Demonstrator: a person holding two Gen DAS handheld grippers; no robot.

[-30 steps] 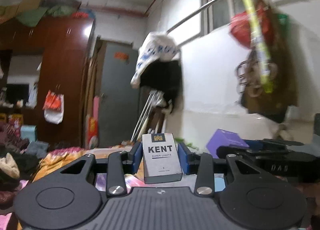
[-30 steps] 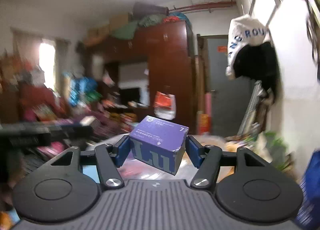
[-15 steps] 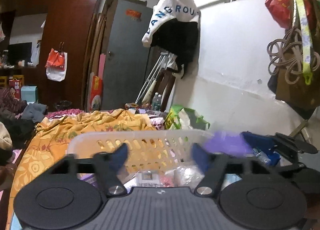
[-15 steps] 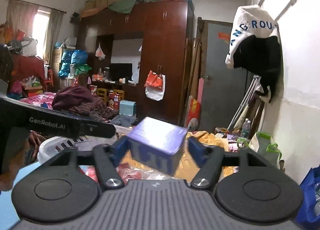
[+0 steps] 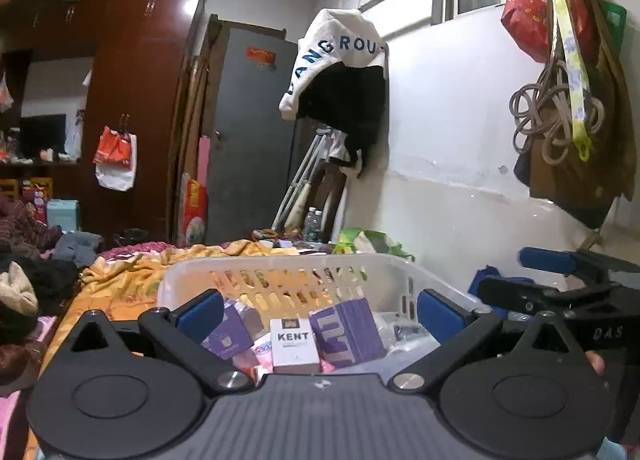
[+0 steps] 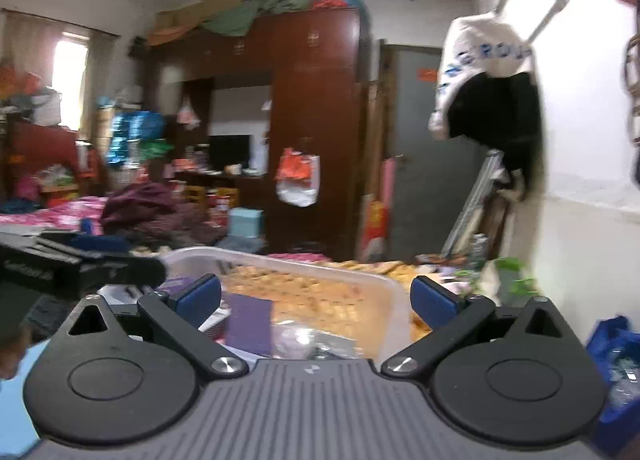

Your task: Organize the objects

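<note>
Grippers both stand spread wide over a white slotted basket [image 5: 280, 280], and each has just been opening. The left gripper [image 5: 318, 310] grasps nothing; between its blue pads but below them, inside the basket, a white KENT pack [image 5: 294, 344] stands upright. Just to the right of the pack, touching it, a purple box [image 5: 346, 330] with large pale lettering sits tilted, and a second purple box [image 5: 228, 334] lies to the pack's left among clear wrappers. The right gripper [image 6: 316, 298] is likewise released and empty, its blue pads apart above the same basket [image 6: 394, 300], where a purple box [image 6: 248, 324] shows in a blurred view. Each gripper appears at the edge of the other's camera: the right one [image 5: 560, 284] at the right of the left wrist view, the left one [image 6: 80, 260] at the left of the right wrist view. An orange patterned blanket [image 5: 120, 284] lies beyond the basket.
</note>
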